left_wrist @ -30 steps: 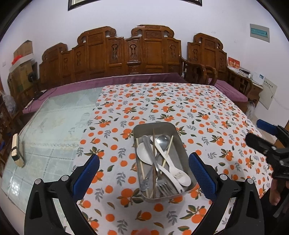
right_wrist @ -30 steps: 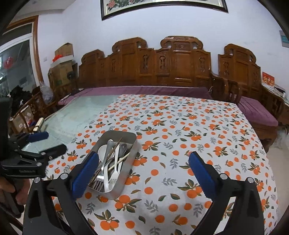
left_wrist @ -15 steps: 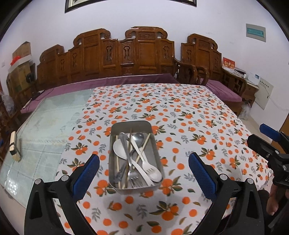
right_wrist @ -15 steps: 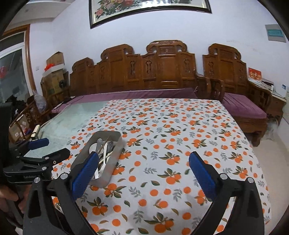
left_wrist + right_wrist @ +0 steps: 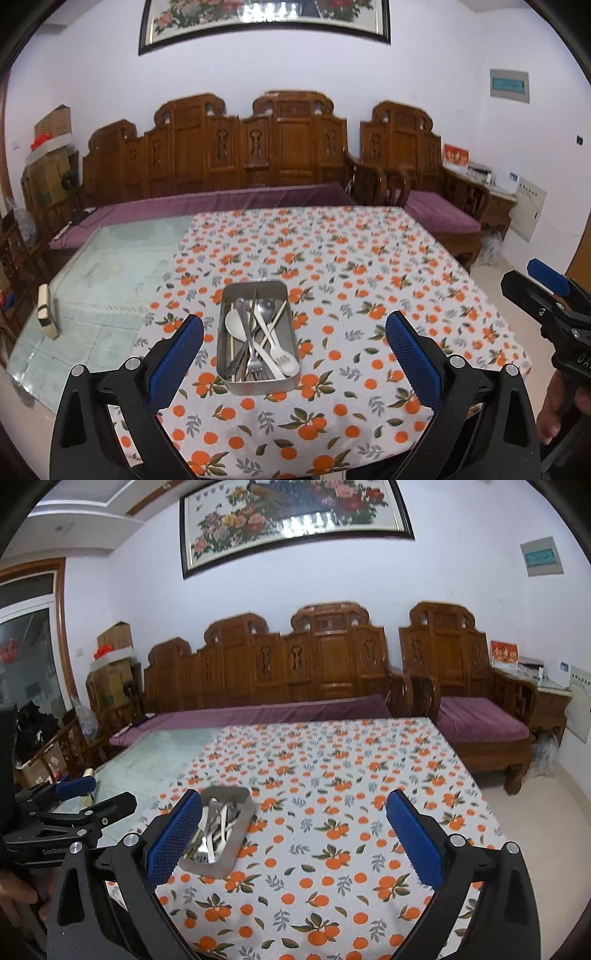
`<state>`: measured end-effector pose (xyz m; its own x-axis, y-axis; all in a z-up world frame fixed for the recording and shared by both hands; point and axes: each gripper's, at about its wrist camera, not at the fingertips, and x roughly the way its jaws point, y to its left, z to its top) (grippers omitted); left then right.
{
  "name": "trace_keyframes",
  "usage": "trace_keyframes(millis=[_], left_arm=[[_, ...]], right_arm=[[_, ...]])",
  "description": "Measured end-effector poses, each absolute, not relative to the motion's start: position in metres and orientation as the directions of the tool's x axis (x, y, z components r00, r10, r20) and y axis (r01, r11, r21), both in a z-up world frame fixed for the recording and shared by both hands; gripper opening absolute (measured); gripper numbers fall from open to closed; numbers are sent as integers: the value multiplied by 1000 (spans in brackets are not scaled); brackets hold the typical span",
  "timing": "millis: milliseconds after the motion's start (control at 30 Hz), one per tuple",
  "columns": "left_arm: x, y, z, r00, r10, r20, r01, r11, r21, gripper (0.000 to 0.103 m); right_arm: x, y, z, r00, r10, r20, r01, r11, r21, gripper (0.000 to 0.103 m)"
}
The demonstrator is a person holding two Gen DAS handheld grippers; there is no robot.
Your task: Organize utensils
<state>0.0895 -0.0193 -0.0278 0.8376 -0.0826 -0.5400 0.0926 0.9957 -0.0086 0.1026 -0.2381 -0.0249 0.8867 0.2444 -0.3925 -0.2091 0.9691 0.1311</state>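
A metal tray [image 5: 227, 382] stands on the orange-print tablecloth [image 5: 332, 280] near the table's front edge. In it lie a white spoon [image 5: 235, 325], a white fork [image 5: 280, 354], metal forks and spoons [image 5: 251, 354] and thin chopsticks [image 5: 277, 317], all jumbled. My left gripper [image 5: 293, 363] is open and empty, held back above the front edge with the tray between its fingers in view. My right gripper [image 5: 293, 843] is open and empty, to the right of the tray [image 5: 221, 867]. Each gripper shows at the other view's edge.
The left part of the table is bare glass [image 5: 110, 273] with a small block [image 5: 46, 312] near its edge. A carved wooden bench with purple cushions [image 5: 229, 201] stands behind the table, and a chair [image 5: 480, 720] at the right.
Both grippers have pulled back and risen away from the table; the tray looks smaller and farther. Both stayed open and empty. The tray and utensils have not moved.
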Motion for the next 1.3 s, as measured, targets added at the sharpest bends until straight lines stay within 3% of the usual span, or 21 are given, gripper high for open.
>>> trace_keyframes(millis=[433, 1300], left_arm=[[50, -18, 21, 900, -69, -431, 72, 997, -9, 95], [48, -13, 23, 903, -80, -422, 78, 997, -21, 95]], right_arm=[[69, -232, 15, 920, 236, -312, -218, 972, 94, 100], [64, -229, 17, 920, 237, -312, -216, 971, 100, 100]])
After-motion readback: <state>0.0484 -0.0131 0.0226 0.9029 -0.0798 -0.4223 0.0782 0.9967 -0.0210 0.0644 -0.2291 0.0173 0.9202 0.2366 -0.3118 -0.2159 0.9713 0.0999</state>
